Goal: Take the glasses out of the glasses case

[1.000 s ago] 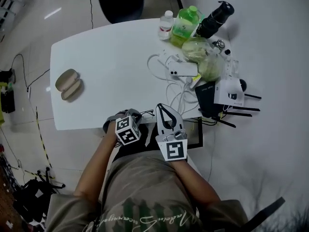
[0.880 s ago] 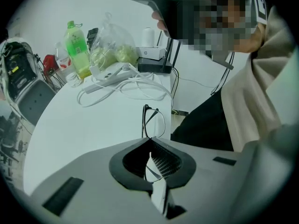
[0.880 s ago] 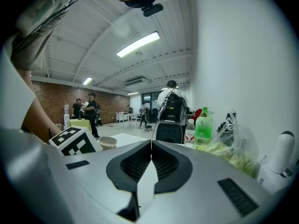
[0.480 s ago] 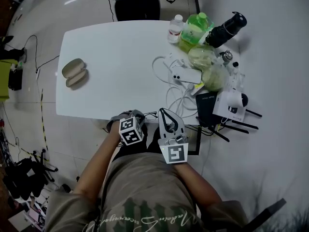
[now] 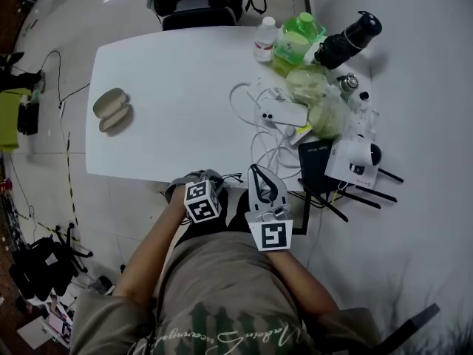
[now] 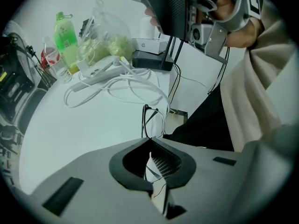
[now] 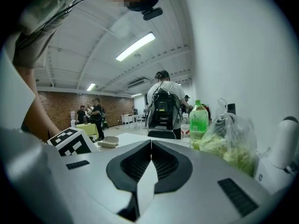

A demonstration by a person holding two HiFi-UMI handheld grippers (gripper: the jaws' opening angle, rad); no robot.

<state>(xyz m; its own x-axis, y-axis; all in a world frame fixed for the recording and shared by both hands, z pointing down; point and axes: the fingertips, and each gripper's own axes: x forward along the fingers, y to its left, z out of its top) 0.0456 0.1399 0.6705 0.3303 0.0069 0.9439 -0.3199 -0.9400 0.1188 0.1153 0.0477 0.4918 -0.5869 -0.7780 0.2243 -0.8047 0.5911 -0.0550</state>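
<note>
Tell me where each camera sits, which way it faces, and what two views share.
Head view: on the person's head, looking steeply down at the white table; arms and torso show.
Left gripper view: on the left gripper, facing along the table's near edge; glasses in its shut jaws, shirt at right.
Right gripper view: on the right gripper, facing level across the table; an arm at left.
Both gripper views share the green bottle.
</note>
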